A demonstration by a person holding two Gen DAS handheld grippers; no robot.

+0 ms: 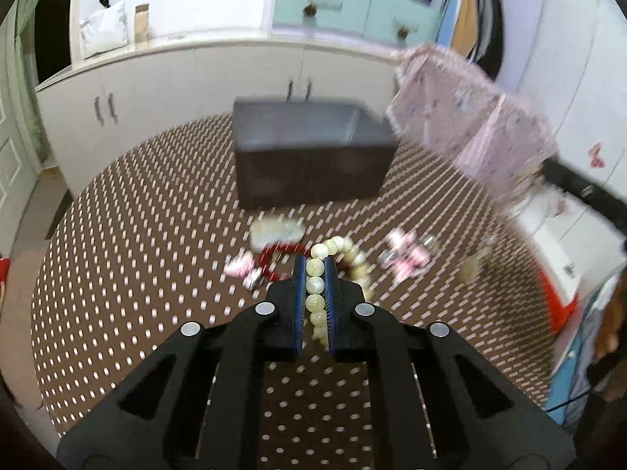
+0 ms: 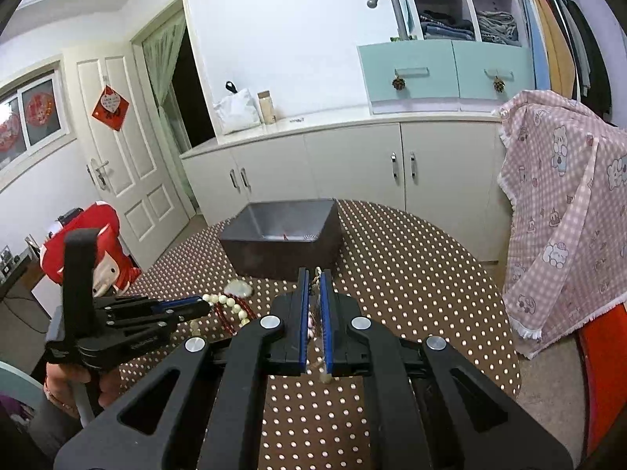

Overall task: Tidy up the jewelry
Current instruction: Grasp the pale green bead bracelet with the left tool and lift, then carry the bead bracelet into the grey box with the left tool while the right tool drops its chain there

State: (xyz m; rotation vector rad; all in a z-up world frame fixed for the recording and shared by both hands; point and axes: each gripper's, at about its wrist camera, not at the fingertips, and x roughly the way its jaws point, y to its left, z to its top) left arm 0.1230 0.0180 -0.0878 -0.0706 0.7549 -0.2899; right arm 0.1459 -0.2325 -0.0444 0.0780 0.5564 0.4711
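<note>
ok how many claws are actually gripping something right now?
2. The left claw is shut on the pale bead bracelet, above the table. The right claw is shut on a small dangling piece, too blurred to identify.

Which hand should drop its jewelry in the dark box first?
Probably the right. The right gripper is shut on a small piece, with its tips in front of the dark box. The left gripper is shut on the pale bead bracelet over the other jewelry, short of the box.
</note>
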